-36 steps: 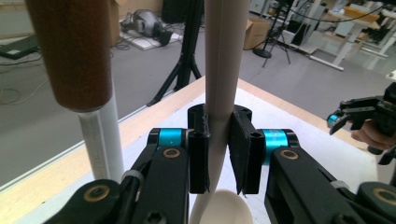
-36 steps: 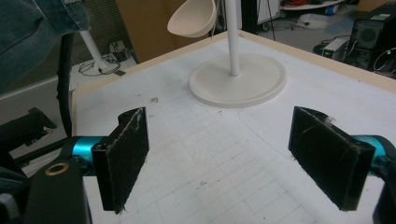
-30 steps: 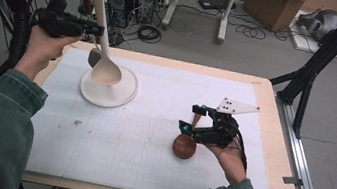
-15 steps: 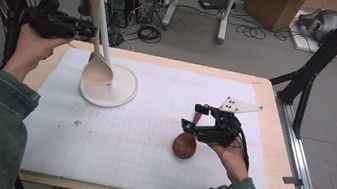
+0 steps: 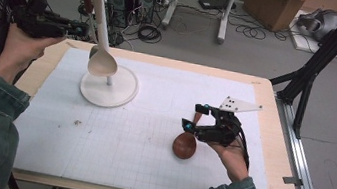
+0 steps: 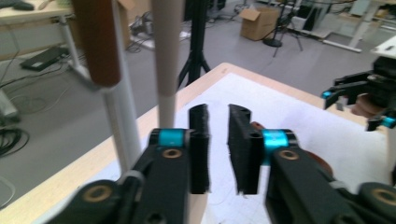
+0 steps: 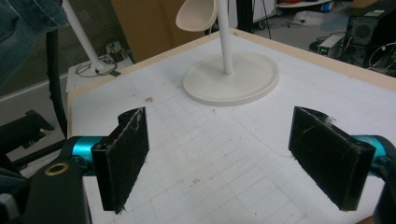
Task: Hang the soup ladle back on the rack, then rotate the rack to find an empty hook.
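— Nearest to us, the right gripper (image 5: 192, 120) stands with its jaws wide and nothing between them. It hangs just over the handle of the brown spoon (image 5: 184, 146), which lies on the white mat (image 5: 145, 167).

— Then I think the pick-up is the step. Lower it so that both pads come beside the handle, not the bowl, and close slowly, or the spoon may roll.

— Farther away, the white spoon (image 5: 102, 63) hangs on the stand (image 5: 121, 92), above its round base.

— And the left gripper (image 5: 84, 31)?

— Beside the stand's pole, jaws narrow, just been closing, with nothing in them. It should stay clear of the hanging handles.
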`<state>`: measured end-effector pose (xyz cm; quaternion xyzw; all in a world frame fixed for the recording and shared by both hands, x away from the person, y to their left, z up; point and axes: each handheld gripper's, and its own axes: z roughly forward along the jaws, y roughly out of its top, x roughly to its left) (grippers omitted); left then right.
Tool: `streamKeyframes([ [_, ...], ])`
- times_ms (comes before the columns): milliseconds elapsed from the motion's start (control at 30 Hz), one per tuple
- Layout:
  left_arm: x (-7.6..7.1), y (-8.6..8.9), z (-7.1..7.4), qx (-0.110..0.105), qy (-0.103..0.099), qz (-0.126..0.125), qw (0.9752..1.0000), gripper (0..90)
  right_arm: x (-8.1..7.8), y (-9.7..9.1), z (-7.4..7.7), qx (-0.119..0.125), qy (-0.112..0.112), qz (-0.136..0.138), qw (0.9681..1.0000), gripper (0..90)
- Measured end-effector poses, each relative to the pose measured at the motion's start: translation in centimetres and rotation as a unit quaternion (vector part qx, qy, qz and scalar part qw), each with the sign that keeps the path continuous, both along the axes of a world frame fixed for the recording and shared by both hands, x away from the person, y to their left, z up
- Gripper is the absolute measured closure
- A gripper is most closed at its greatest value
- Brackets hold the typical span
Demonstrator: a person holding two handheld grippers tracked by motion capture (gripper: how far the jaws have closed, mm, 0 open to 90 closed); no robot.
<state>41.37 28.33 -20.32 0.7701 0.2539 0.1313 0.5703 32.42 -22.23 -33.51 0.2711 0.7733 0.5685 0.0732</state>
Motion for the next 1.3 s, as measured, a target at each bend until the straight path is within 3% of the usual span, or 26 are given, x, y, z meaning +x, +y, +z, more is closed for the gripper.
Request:
streamKeyframes([
  [167, -0.6, -1.1, 1.5, 0.001, -0.006, -0.021, 0.9998, 89.2, -0.2, -0.3, -0.1, -0.003, 0.001, -0.001, 1.0000, 19.5],
  [400, -0.7, -2.9, 3.7, -0.003, -0.014, -0.041, 0.9991, 89.5, -0.3, -0.9, -0.2, -0.001, -0.001, -0.005, 1.0000, 19.5],
  [800, 0.0, -4.9, 6.1, -0.005, -0.021, -0.045, 0.9988, 89.6, -0.6, -1.7, -0.3, 0.000, 0.002, -0.013, 0.9999, 19.4],
  [1300, 0.2, -5.3, 8.7, -0.016, -0.035, -0.024, 0.9990, 89.6, -0.8, -2.2, -0.1, -0.006, -0.006, -0.014, 0.9999, 18.5],
])
